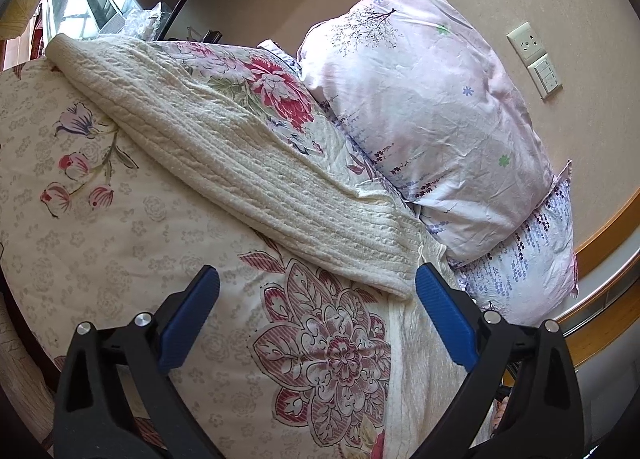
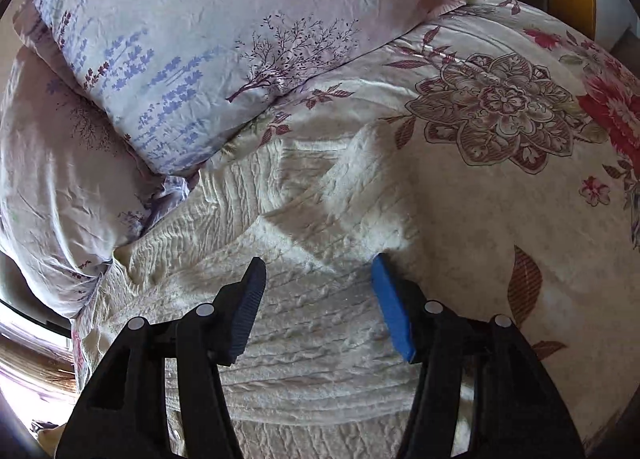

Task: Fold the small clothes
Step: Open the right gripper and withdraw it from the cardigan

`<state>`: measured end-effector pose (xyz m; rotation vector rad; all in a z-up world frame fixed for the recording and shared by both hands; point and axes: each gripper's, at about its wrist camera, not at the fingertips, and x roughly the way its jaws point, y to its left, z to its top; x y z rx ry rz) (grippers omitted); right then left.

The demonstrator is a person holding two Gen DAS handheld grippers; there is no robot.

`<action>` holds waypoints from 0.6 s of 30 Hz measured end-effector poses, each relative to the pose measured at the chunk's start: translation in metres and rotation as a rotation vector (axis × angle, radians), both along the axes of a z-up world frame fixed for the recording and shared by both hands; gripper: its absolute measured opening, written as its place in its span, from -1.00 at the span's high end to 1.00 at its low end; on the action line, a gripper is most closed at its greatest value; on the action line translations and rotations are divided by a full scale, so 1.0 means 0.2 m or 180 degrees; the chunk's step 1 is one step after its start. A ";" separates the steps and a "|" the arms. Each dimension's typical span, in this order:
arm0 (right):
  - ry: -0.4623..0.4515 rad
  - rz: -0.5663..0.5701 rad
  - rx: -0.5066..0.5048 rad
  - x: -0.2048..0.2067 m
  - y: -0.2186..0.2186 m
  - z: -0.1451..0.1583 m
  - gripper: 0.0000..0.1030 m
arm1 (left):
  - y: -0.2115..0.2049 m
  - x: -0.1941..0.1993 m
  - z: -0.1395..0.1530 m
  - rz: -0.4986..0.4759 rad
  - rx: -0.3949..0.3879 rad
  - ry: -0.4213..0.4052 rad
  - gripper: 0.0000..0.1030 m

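We see one small garment, a cream knitted sweater (image 2: 304, 299), lying on the flowered bed cover (image 2: 480, 219) just below the pillows, which we take as our landmark. One sleeve (image 2: 360, 187) is already laid across the body toward the pillows; in the left wrist view the same sweater (image 1: 248, 163) runs as a long ribbed band from the pillows' foot away toward the far edge of the bed.

Our right hand-held gripper (image 2: 318, 273) hovers over the sweater's body on the side away from the pillows, its jaws moderately apart with nothing between them; the pads do not press the knit. Our left hand-held gripper (image 1: 316, 283) stands wide and empty beside the sweater's hem corner, near the lower pillow.

To do this fold well, we judge that each gripper should pinch a full thickness of knit at a corner, not a single loose layer, then both should lift together and carry the edge over evenly so the ribbing stays straight. We should keep the cloth off the pillows, or it will bunch.

Counted: one sweater, two pillows (image 1: 432, 107), one bed cover, two grippers.
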<state>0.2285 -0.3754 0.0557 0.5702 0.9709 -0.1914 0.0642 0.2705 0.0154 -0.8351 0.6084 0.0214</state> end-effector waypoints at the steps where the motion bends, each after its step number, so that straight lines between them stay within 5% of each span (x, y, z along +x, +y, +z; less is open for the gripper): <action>1: 0.0024 -0.0018 -0.0079 -0.01 0.03 0.02 -0.12 | 0.00 0.00 0.00 -0.0002 -0.0008 -0.0001 -0.89; 6: -0.0263 0.0723 -0.0517 0.00 0.40 0.14 -0.30 | -0.03 -0.02 0.03 0.0059 0.0038 -0.0018 -0.89; 12: -0.0317 0.1488 -0.1404 0.01 0.90 0.11 -0.56 | -0.10 -0.04 0.11 0.0118 0.0538 0.0086 -0.90; 16: 0.0056 0.1705 -0.1712 0.04 1.04 -0.06 -0.63 | -0.09 -0.03 0.10 0.0032 0.0369 0.0179 -0.90; 18: 0.0006 0.1680 -0.1823 0.02 1.04 -0.05 -0.70 | -0.08 -0.02 0.08 0.0021 0.0224 0.0228 -0.89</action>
